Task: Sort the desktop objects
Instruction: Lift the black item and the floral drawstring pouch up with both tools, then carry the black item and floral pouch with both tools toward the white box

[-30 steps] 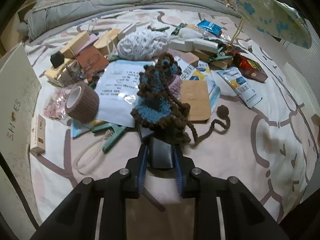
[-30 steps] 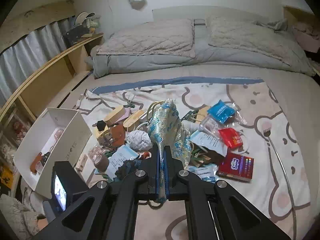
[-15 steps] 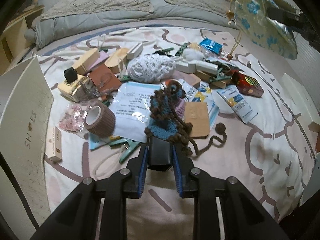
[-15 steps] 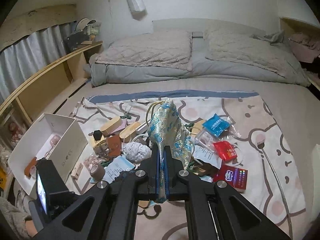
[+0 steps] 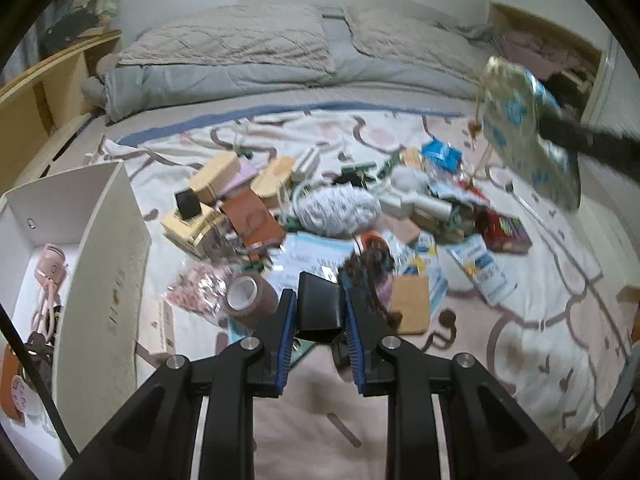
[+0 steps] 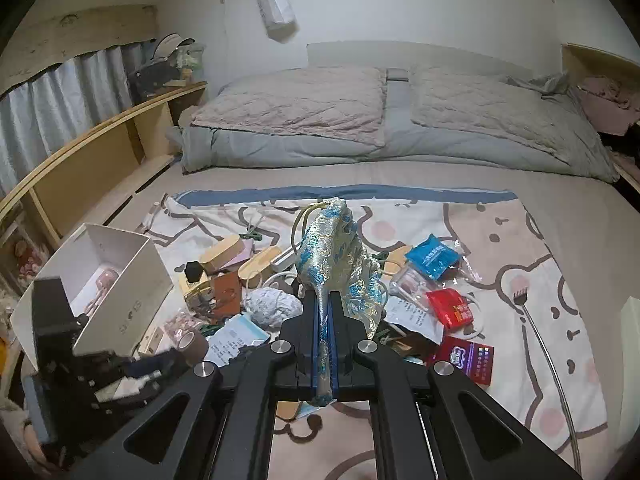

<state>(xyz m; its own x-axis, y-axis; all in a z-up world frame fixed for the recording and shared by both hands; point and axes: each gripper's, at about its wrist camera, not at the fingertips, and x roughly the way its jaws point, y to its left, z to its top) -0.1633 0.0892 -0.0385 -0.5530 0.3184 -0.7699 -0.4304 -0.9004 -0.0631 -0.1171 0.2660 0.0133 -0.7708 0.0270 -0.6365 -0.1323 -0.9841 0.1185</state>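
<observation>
My left gripper [image 5: 318,298] is shut on a small black box [image 5: 320,308], held clear above the patterned bed cover [image 5: 520,352]. Just right of it a brown and blue crocheted piece [image 5: 370,270] lies on the pile of objects. My right gripper [image 6: 326,304] is shut on a blue and gold brocade pouch [image 6: 338,256], which stands up from its jaws above the pile. The left wrist view shows that pouch [image 5: 524,132] hanging at the upper right. An open white box [image 5: 104,280] stands at the left with a pink item [image 5: 48,272] inside.
Scattered over the cover are a brown tape roll [image 5: 250,300], a white yarn ball [image 5: 336,208], wooden cases [image 5: 218,178], a red packet [image 6: 450,308], a blue packet [image 6: 432,256] and papers. Pillows [image 6: 304,104] lie at the back. A wooden shelf [image 6: 92,160] runs along the left.
The left gripper has risen with the black box and tilted up, so the pile looks farther away and the white box's inside shows. The right gripper and its pouch have stayed put.
</observation>
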